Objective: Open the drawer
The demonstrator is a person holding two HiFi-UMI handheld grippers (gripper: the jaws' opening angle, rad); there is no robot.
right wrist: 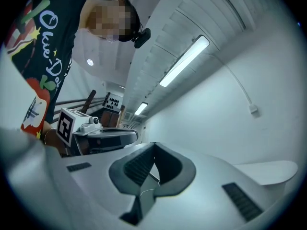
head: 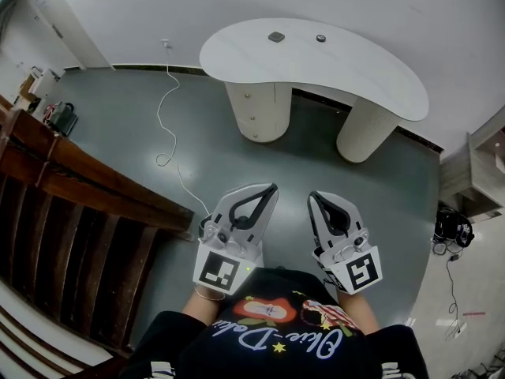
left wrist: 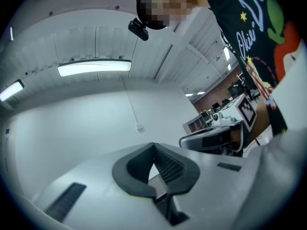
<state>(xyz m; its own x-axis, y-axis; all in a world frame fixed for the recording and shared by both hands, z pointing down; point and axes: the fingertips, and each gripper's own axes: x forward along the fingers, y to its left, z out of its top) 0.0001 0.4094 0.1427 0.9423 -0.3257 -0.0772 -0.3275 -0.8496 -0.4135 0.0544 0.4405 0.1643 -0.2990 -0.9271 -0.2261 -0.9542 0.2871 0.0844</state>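
approach step; nothing reached yet. white kidney-shaped tabletop point(head: 355, 77) stands well ahead. its left cream cylindrical pedestal point(head: 272, 121) carries the small-knobbed drawers point(head: 251, 107), all shut. white left gripper point(head: 271, 188) and white right gripper point(head: 314, 197): jaws pressed together, empty, near the body. next, likely: close in, spread jaws, pinch a knob.

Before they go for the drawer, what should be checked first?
1. Drawer stack under the desk in view: ok.
2. Left tool empty: ok, jaws shut.
3. Right tool empty: ok, jaws shut.
4. Jaws open to grab: not ok.
5. Tools close to that stack: not ok, well short of the desk.
6. White cable off the path: ok, lying to the left.
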